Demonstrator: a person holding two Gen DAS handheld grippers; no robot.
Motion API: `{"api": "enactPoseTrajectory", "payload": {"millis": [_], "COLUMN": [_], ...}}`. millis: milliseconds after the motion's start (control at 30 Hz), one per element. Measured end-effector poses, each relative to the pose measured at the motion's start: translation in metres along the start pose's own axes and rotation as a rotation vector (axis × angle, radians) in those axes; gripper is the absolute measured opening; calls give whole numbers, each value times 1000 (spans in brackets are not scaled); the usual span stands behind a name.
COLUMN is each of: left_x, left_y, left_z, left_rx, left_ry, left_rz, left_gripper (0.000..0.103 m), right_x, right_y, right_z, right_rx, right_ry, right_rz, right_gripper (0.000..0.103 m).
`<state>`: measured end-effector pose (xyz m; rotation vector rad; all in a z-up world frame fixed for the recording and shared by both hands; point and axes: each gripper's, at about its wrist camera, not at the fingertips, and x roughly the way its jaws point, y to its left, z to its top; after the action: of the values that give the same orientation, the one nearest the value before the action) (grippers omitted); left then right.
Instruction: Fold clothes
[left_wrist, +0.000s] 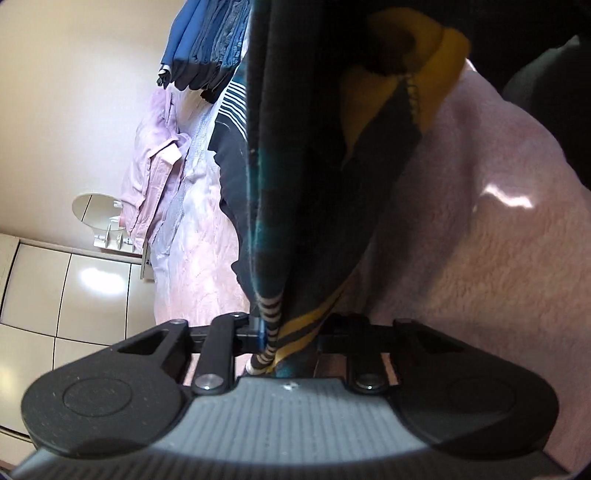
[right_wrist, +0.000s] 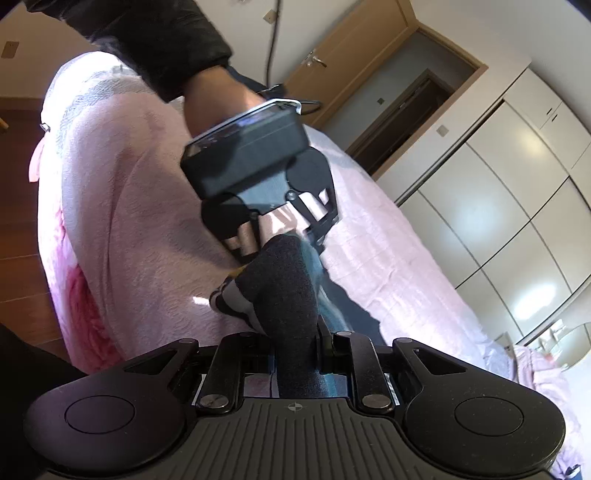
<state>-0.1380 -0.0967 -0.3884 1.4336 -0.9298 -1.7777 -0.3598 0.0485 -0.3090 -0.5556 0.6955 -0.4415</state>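
Both grippers pinch one dark garment above the pink bed.

The left gripper (left_wrist: 271, 332) has its jaws closed on the striped, yellow-trimmed edge of the garment (left_wrist: 317, 177), which fills the frame's centre; the right gripper (right_wrist: 295, 350) clamps a grey fold low in its view. Likely step: lifting and stretching it out (the rest of the clothes pile (left_wrist: 207, 55) waits upper left). Next, spread it flat on the bed (right_wrist: 122, 192).

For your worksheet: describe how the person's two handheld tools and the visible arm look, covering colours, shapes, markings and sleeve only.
Each tool is matt black with rounded side lobes bearing embossed circles, a ribbed grey centre plate with a small crosshair mark, and silver pivot screws: left tool, right tool. The arm wears a dark sleeve.
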Motion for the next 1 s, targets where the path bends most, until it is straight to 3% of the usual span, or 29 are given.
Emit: {"api": "enactPoseTrajectory", "payload": {"millis": [200,333,467,567,700,833,1000], "left_x": [-48,-72,-68,-54,-19,48,166], "left_y": [1,-6,32,81,147,189,183], "left_z": [-12,-11,4,23,63,113,163], "left_rx": [-63,-57,-94,-107,-48,15,13], "left_ry": [27,78,84,67,31,-10,-59], "left_rz": [-21,-57,-45,-55,-62,-99,-197], "left_gripper": [15,15,16,18,22,25,33], "right_x": [-15,-29,-34,-49,-71,-86,-83], "right_y": [3,26,17,-27,-91,-141,-177], "right_z": [16,25,18,6,-27,-79,-179], "right_rx": [32,34,105,303,565,805,1175], "right_ry": [-30,-80,-121,-192,-276,-333,-334], "right_rz": [41,129,163,130,62,-6,-67], "right_gripper": [16,15,15,15,15,15,15]}}
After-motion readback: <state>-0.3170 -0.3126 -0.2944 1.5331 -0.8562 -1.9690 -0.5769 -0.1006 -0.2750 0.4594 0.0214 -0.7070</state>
